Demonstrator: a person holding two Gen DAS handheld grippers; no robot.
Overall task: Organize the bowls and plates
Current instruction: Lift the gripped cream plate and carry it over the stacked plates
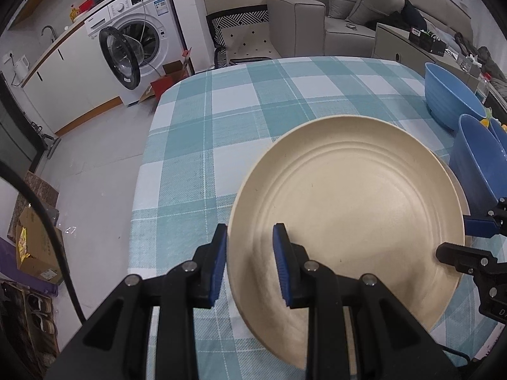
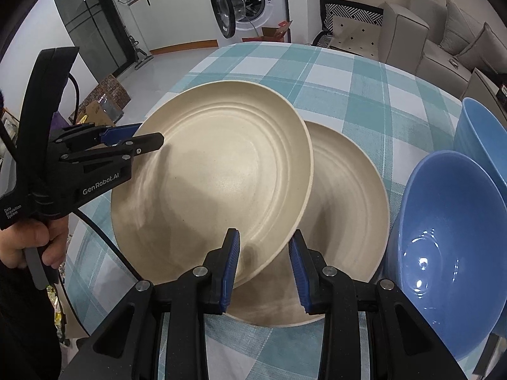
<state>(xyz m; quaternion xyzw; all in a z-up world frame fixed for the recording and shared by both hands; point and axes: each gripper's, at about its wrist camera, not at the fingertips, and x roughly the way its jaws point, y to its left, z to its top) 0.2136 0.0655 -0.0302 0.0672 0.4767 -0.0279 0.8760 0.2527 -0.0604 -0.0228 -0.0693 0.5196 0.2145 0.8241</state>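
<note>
While a teal-and-white checked cloth covers the desk (image 1: 221, 120), two cream plates sit near its middle: the lower plate (image 2: 355, 190) lies flat on the cloth, and the upper plate (image 2: 215, 171) overlaps it, tilted and raised at its left edge. Just right of the plates stand blue bowls; the nearest bowl (image 2: 443, 228) is close beside the lower plate, with a second bowl (image 2: 481, 133) behind it and a third bowl (image 1: 450, 95) further back near the desk's edge. The left gripper (image 1: 250, 266) pinches the rim of the upper plate, one pad under it and one on top. The right gripper (image 2: 264, 269) straddles the same plate's near rim at a narrow gap; whether its pads press the rim cannot be told. A hand (image 2: 35, 240) grips the left tool's handle
</note>
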